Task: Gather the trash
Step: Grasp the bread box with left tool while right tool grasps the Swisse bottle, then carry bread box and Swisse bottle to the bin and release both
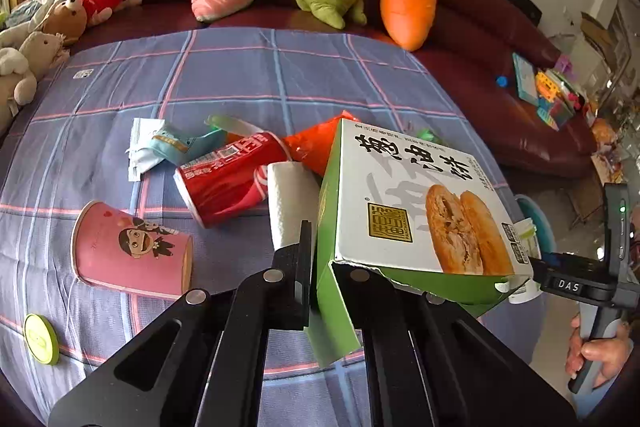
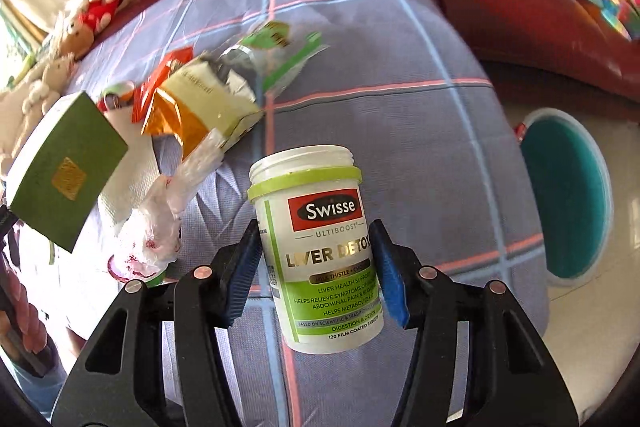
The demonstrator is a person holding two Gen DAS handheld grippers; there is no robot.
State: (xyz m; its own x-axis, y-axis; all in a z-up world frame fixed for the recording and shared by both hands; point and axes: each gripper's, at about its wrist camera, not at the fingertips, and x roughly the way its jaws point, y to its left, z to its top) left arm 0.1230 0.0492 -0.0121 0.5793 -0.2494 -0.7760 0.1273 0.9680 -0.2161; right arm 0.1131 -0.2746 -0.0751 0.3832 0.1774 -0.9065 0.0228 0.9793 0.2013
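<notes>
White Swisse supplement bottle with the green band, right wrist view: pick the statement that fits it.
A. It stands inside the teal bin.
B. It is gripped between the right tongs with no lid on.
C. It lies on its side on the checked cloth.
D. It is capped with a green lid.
B: the white Swisse supplement bottle with the green band sits between the blue pads of the right tongs, its threaded neck open and lidless.

Plaid-clothed table (image 1: 248,75), cup (image 1: 132,251), can (image 1: 232,179)
</notes>
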